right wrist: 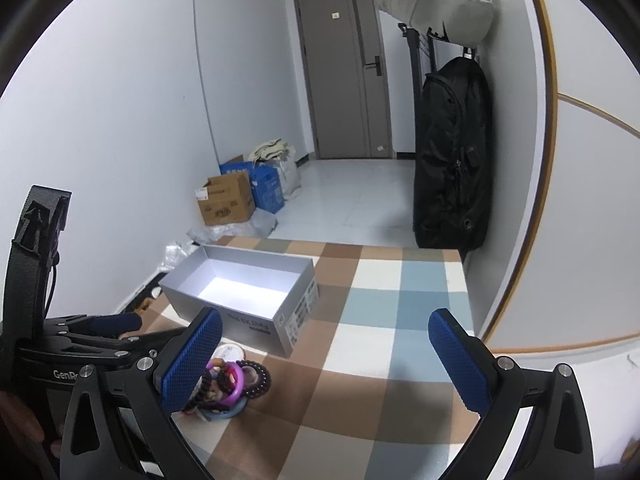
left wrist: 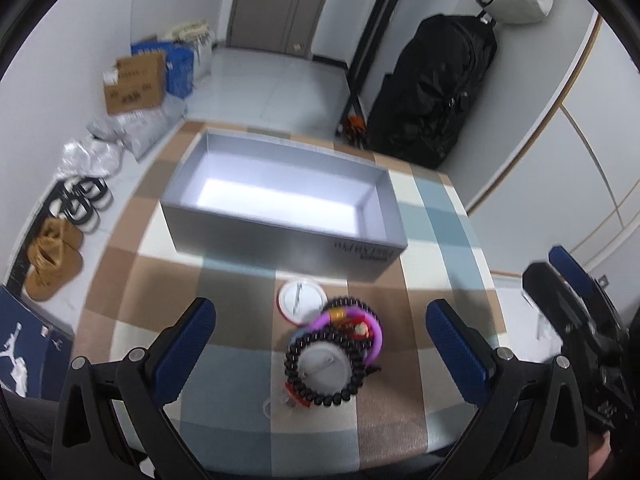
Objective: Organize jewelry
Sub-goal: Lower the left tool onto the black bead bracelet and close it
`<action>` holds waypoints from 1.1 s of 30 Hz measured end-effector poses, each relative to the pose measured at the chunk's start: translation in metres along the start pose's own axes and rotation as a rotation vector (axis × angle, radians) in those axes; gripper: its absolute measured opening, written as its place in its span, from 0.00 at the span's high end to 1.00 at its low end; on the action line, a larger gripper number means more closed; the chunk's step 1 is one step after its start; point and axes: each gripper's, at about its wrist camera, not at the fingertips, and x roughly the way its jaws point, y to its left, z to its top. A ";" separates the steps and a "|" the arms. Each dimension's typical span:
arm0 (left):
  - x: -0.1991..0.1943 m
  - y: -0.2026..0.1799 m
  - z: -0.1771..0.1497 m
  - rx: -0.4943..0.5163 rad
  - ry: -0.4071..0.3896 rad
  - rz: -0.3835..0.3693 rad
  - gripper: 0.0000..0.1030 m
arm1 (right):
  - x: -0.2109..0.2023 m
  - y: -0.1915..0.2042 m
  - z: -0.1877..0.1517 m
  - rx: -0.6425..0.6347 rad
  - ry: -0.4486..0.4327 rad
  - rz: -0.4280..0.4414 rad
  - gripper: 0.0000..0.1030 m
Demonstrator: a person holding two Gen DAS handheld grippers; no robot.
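While the left hand-held gripper [left wrist: 320, 340] is hovering wide open over the beaded bracelets [left wrist: 334, 354], these light, floppy, slippery strands are probably inviting a pinch across one beaded rim.

The right gripper's left finger [right wrist: 192, 360] hides part of the blurred bracelet pile [right wrist: 232, 384].

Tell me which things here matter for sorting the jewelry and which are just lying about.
For the job: black bead bracelet, purple bangle, round white case, open grey box.

Lying about: brown boots, cardboard carton, black bag.
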 end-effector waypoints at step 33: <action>0.016 0.008 -0.020 0.082 0.185 -0.157 0.55 | 0.029 -0.007 -0.002 0.064 0.094 0.039 0.00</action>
